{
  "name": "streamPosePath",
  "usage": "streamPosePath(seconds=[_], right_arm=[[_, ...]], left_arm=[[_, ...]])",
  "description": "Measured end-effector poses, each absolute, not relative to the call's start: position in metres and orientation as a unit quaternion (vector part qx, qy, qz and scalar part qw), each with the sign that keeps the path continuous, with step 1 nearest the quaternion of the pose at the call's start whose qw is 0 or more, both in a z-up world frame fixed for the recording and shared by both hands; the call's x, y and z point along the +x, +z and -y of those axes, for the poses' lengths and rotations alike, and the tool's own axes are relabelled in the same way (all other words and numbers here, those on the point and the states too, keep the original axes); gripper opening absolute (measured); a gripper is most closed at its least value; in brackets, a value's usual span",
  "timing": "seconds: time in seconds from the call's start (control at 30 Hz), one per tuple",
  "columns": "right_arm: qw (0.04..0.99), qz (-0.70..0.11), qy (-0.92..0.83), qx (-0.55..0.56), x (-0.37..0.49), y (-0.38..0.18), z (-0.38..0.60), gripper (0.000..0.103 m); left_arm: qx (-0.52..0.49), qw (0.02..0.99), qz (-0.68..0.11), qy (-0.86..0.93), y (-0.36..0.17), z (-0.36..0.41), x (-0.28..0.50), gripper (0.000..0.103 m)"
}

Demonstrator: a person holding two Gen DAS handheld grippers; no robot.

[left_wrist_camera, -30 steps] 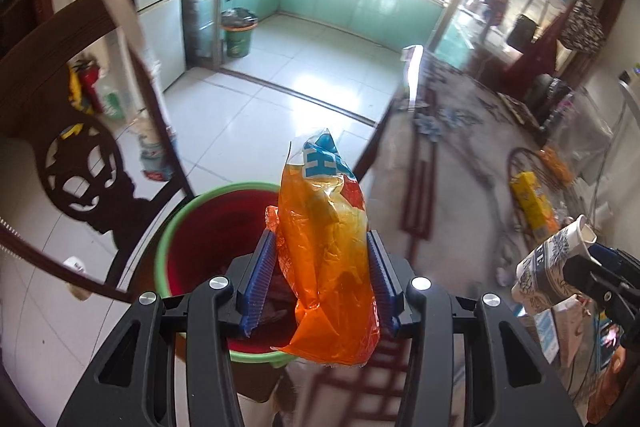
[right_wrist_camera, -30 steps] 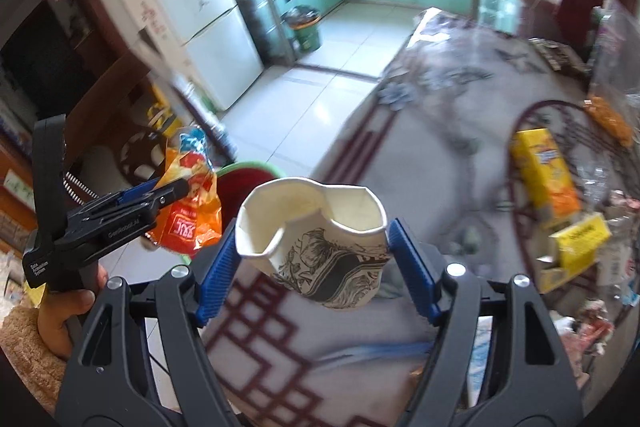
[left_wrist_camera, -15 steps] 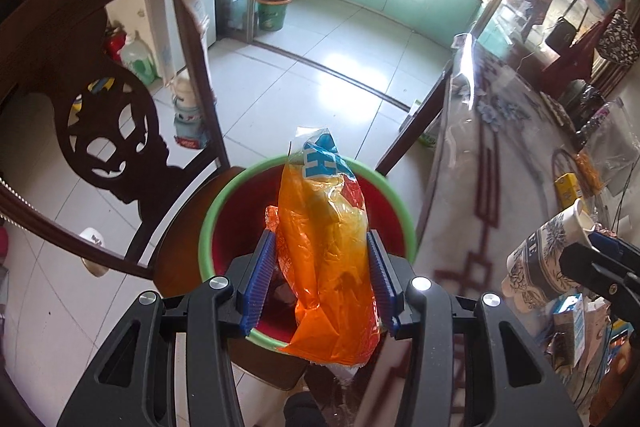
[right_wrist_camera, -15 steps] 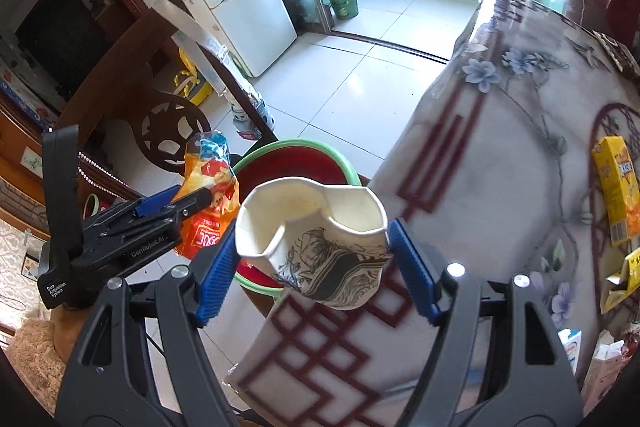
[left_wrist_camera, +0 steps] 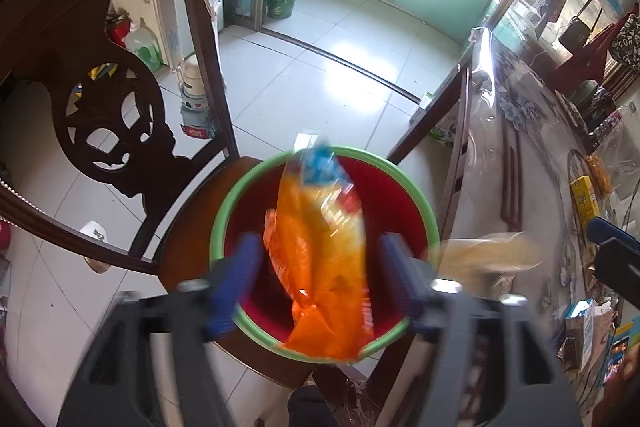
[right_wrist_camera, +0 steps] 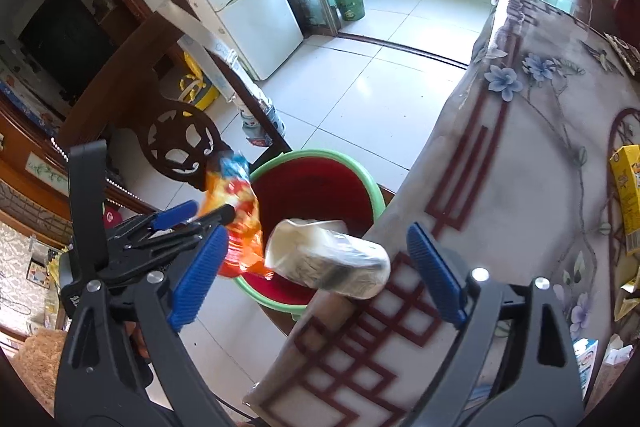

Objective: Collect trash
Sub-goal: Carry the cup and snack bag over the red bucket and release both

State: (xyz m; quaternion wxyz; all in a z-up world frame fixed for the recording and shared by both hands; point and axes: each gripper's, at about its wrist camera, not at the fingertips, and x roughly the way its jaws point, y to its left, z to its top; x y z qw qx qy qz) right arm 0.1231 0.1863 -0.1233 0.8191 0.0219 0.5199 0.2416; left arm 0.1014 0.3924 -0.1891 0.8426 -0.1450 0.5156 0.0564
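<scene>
Over the red plastic bucket w/ green rim (left_wrist_camera: 428,211) on the dark wooden chair (left_wrist_camera: 100,115), both items look mid-drop: orange crinkled snack bag (left_wrist_camera: 320,251) and crushed printed paper cup (right_wrist_camera: 328,259) hang free above the opening. Judging by that, two pieces nearly binned; yellow cartons (right_wrist_camera: 626,195) etc. on the floral-cloth table (right_wrist_camera: 520,155) are left. Left gripper (left_wrist_camera: 316,283) fingers spread wide, not touching the bag. Right gripper (right_wrist_camera: 316,275) fingers likewise wide apart, cup loose between them.
</scene>
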Motion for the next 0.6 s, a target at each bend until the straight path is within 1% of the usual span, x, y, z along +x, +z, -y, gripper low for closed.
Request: streamPosePath(seconds=[0.3,0.5,0.6], right_arm=[[0.852,-0.481,0.204,0.036,0.102,-0.088,-0.143,0.091],[0.873,-0.457,0.165,0.037,0.082,-0.071,-0.1,0.093],[0.877,-0.459,0.138,0.042,0.069,-0.072,-0.072,0.093]], left_arm=[[-0.161,0.851,-0.5,0.022,-0.174,-0.371,0.103,0.075],[-0.15,0.857,-0.491,-0.034,-0.154,-0.329,0.109,0.075],[-0.146,0.857,-0.49,-0.068,-0.146,-0.3,0.111,0.075]])
